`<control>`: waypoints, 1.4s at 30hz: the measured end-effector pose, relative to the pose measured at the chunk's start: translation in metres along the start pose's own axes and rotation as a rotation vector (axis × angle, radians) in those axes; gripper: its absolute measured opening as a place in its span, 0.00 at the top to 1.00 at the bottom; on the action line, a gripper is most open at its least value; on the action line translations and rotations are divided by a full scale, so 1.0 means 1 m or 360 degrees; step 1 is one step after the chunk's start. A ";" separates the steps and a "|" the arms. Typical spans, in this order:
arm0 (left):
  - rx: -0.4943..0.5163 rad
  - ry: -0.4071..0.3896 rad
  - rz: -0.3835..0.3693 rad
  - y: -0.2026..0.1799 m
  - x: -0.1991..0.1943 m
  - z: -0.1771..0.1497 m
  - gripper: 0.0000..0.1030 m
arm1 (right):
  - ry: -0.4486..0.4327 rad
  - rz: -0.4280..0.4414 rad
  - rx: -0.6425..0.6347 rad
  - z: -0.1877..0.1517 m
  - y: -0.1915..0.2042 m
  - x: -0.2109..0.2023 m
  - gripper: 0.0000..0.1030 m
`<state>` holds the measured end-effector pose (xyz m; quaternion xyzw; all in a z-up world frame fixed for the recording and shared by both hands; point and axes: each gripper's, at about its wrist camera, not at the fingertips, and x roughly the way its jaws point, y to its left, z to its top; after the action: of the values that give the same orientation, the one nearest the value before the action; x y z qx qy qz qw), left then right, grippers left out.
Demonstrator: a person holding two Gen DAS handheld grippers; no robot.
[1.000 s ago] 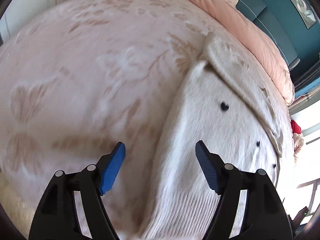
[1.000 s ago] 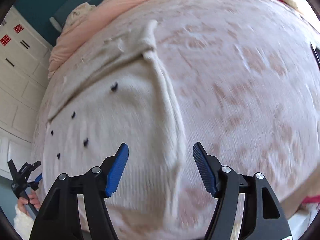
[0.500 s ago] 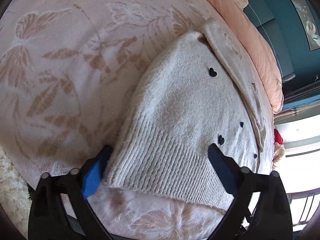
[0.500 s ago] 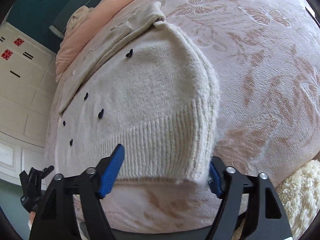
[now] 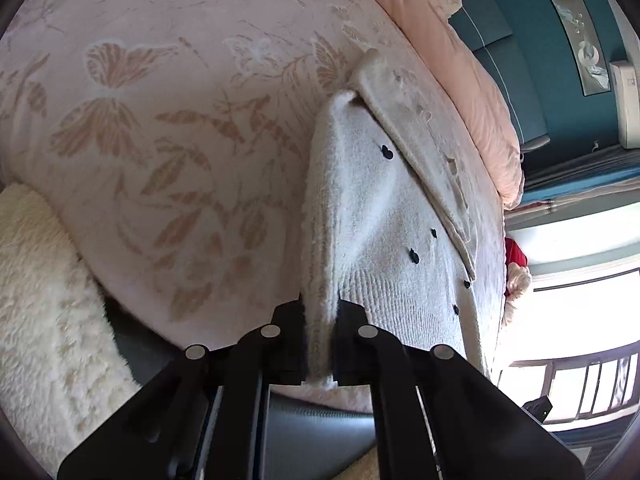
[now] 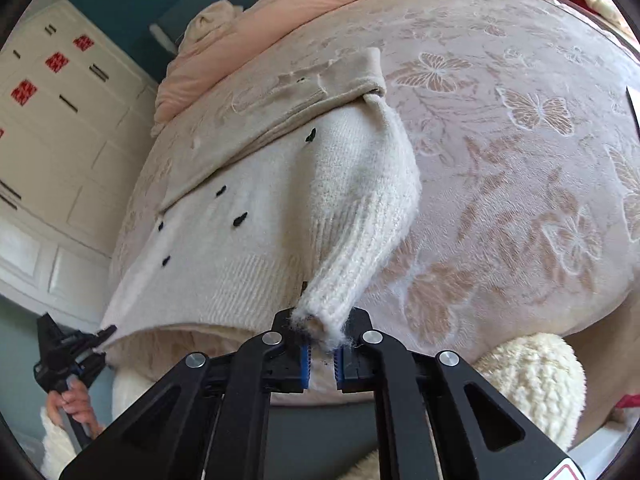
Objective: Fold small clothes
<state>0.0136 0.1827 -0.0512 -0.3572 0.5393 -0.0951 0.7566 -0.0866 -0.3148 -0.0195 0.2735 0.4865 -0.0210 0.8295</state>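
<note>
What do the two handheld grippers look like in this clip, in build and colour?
Both are black plastic two-finger grippers with angled linkage arms and silver round pivot pins. The right gripper shows ribbed blue pads inside its fingers. The left gripper has the same black build; its pads are hidden here.

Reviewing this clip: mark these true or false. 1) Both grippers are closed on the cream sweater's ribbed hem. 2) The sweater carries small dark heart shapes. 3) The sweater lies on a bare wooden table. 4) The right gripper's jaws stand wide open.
1) True. The left gripper and the right gripper each pinch a corner of the ribbed hem of the cream sweater.
2) True. A dark heart and several more dot its front.
3) False. It lies on a pink butterfly-patterned bedspread.
4) False. They have just closed on the knit.
</note>
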 end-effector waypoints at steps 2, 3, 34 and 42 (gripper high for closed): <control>0.0042 0.0056 0.0031 0.008 -0.014 -0.021 0.94 | 0.0134 -0.0070 -0.0133 -0.021 -0.003 -0.007 0.92; 0.0068 0.0094 0.0064 0.013 -0.020 -0.033 0.94 | 0.0208 -0.0104 -0.0197 -0.035 -0.004 -0.010 0.92; 0.0462 -0.0098 0.0421 -0.090 0.144 0.126 0.84 | -0.0174 0.0071 0.0508 0.114 -0.045 0.096 0.69; 0.0615 -0.0311 0.0304 -0.089 0.092 0.115 0.20 | -0.0344 -0.0177 0.0156 0.109 -0.040 0.058 0.32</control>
<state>0.1738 0.1203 -0.0443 -0.1607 0.4667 -0.0896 0.8651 0.0185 -0.3870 -0.0433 0.2824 0.4071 -0.1201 0.8603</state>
